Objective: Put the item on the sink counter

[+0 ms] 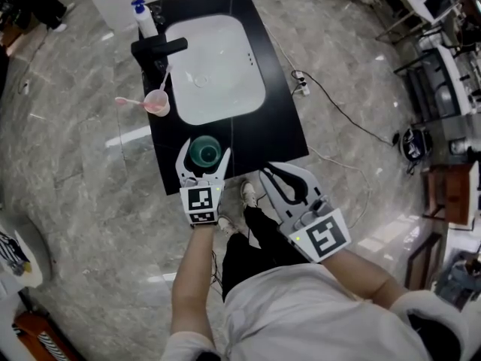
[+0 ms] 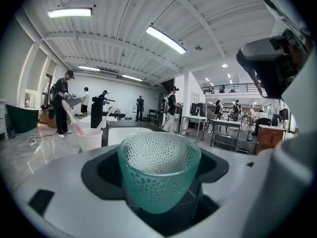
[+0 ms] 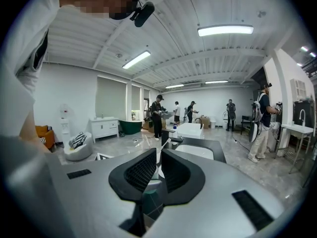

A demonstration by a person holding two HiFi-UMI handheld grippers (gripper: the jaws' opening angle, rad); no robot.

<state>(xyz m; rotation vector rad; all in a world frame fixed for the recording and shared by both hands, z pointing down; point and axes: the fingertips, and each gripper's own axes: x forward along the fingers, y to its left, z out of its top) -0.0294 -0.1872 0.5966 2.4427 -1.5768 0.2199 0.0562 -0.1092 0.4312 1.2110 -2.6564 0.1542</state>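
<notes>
A green dimpled glass cup (image 1: pixel 204 151) stands upright at the near left corner of the black sink counter (image 1: pixel 278 126). My left gripper (image 1: pixel 204 159) is shut on it, one jaw on each side. The left gripper view shows the cup (image 2: pixel 158 175) filling the space between the dark pads (image 2: pixel 101 170); whether its base touches the counter I cannot tell. My right gripper (image 1: pixel 265 174) hangs just off the counter's near edge with its jaws shut and nothing between them (image 3: pixel 158 155).
A white basin (image 1: pixel 218 66) fills the counter's middle. On the left rim are a pink cup with a toothbrush (image 1: pixel 157 102), a black faucet (image 1: pixel 158 49) and a soap bottle (image 1: pixel 144 19). A power strip with a cable (image 1: pixel 303 85) lies on the marble floor to the right.
</notes>
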